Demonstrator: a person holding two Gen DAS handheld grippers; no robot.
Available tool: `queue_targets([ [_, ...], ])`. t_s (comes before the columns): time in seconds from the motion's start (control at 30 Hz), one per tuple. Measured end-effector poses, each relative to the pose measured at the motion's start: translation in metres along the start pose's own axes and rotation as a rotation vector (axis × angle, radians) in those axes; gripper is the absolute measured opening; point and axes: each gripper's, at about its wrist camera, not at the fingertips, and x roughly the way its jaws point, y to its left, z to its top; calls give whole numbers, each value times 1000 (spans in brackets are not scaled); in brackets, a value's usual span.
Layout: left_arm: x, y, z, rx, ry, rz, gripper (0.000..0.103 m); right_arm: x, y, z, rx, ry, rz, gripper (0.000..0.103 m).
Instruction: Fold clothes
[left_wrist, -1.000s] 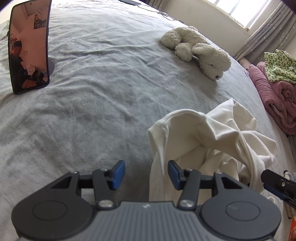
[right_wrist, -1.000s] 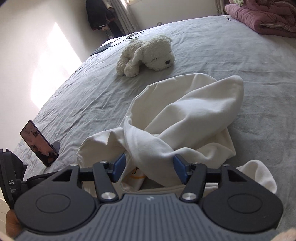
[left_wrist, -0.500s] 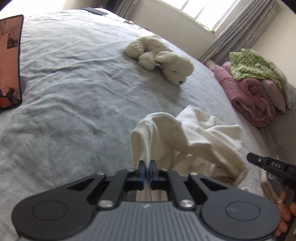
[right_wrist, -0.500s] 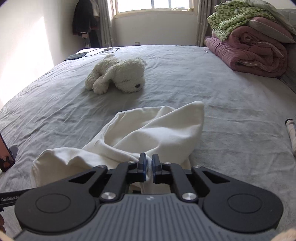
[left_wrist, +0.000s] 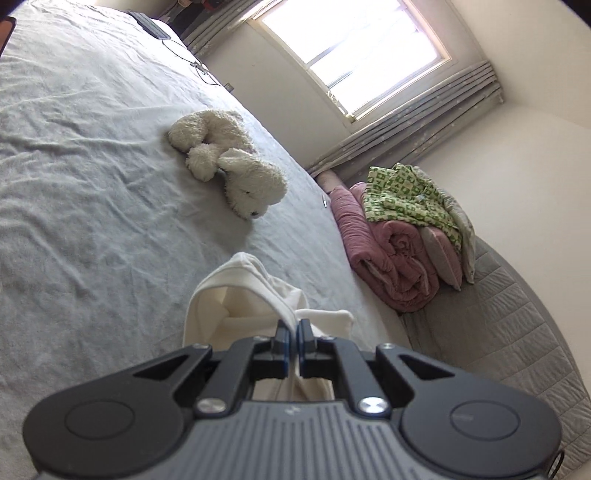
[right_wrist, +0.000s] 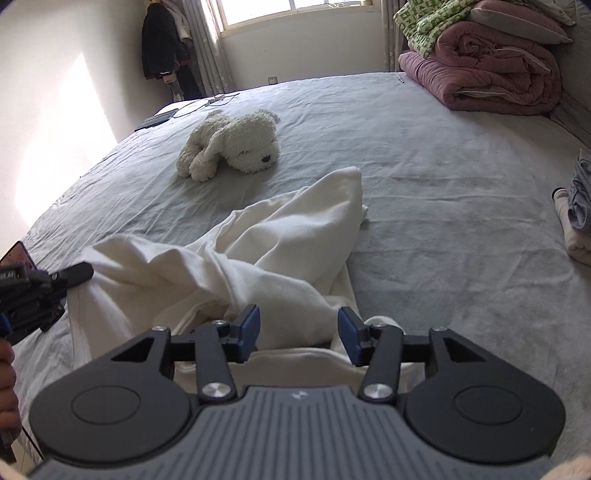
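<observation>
One cream garment (right_wrist: 258, 254) is in play, and by my reading the folding has barely begun: it lies bunched in soft ridges across the lower middle of the right wrist view, no flat panel or crease laid yet, so spreading, squaring and every fold remain.

At the far left of that view the left gripper (right_wrist: 79, 273) pinches the garment's left edge; in its own view its blue pads (left_wrist: 282, 341) are clamped together on a thick cotton hem, lifting it off the grey bedsheet (left_wrist: 74, 184). At lower centre the right gripper (right_wrist: 297, 332) has just been opening; its jaws stand half apart with a fold of cloth between them, the pads not pressing on it.

The cloth looks like heavy, matte jersey. Above it lies a shaggy white plush dog (right_wrist: 232, 146); at upper right, rolled pink quilts (right_wrist: 491, 74), puffy and stitched.
</observation>
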Motion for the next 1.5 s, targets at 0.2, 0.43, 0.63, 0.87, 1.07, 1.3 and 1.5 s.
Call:
queue_targets([
  [0.2, 7, -2, 5, -18, 13, -16, 4, -6, 41, -30, -61, 59, 180, 61],
  [0.43, 10, 7, 10, -56, 33, 28, 4, -13, 101, -67, -295, 52, 293, 69],
  [0.63, 9, 12, 10, -49, 44, 62, 4, 8, 127, -92, -420, 31, 248, 70],
  [0.87, 4, 22, 13, -39, 46, 100, 5, 21, 101, -77, -319, -32, 115, 9],
  [1.07, -6, 28, 15, -34, 58, 85, 18, -19, 39, -46, -204, -131, 21, 8],
  [1.3, 6, 23, 5, 20, 99, 148, 41, -62, -26, -52, -133, -238, -88, 8],
  [1.5, 43, 18, -11, -38, 198, 96, 54, -51, -71, -65, -24, -302, -87, 8],
])
